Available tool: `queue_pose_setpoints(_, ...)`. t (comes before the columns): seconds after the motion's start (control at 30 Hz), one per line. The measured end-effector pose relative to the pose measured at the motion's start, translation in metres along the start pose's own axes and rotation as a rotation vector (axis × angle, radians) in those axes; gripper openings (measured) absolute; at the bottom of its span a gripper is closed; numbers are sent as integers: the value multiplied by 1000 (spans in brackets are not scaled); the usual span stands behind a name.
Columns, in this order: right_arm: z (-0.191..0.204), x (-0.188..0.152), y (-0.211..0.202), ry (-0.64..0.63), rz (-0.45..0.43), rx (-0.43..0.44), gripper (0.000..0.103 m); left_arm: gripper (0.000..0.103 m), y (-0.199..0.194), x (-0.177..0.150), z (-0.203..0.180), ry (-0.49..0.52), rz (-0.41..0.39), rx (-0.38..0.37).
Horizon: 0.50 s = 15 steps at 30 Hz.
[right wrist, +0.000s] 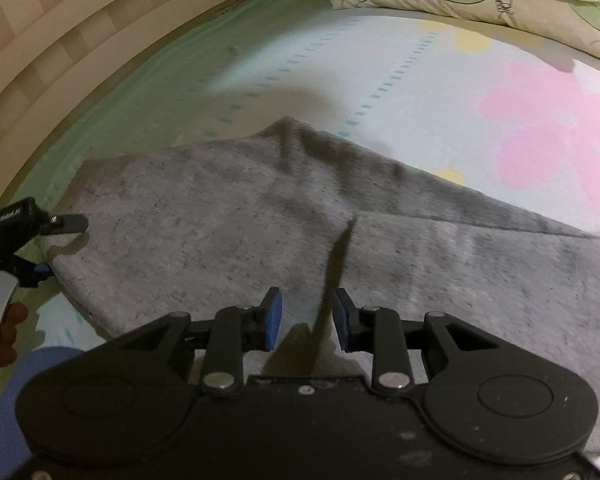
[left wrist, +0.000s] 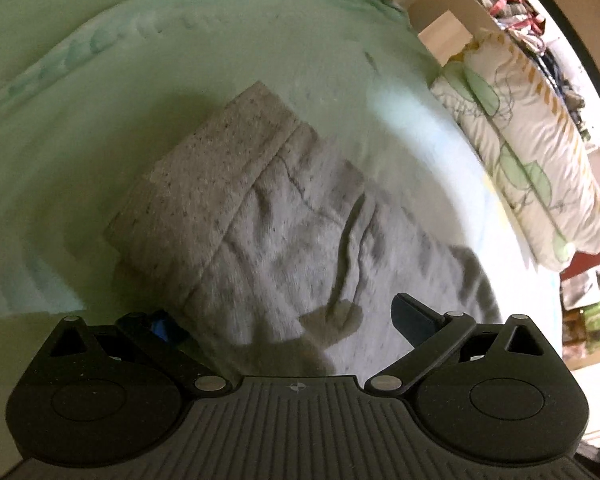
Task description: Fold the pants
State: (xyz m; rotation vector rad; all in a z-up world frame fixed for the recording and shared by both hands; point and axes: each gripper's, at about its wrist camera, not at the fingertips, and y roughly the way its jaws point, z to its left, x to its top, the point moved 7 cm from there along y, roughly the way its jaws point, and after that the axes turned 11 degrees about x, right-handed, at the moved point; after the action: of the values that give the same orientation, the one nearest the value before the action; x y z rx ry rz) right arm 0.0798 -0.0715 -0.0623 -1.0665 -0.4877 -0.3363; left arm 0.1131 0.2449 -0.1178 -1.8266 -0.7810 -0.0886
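The grey pants (left wrist: 260,216) lie across the middle of the frame on the green bedsheet (left wrist: 100,80), waistband toward the upper left. The left gripper (left wrist: 280,320) hangs wide apart over the cloth; the right gripper (right wrist: 306,320) stands narrowly parted, gripping nothing. A fold seems about to start: each should pinch an edge.

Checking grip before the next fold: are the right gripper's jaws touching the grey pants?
Cannot tell. In the right wrist view the right gripper hangs over the pants with its jaws parted, nothing between them; no gap or contact shows.
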Motion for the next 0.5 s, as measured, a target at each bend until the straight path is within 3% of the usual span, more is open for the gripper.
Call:
queue_pose_setpoints(0.23, 6, 24, 19, -27, -32, 20, 32, 102, 13, 13, -12, 8, -23, -35)
queue_pose_setpoints(0.5, -4, 88, 60, -24, -97, 8, 31, 99, 17, 12, -17, 13, -29, 31)
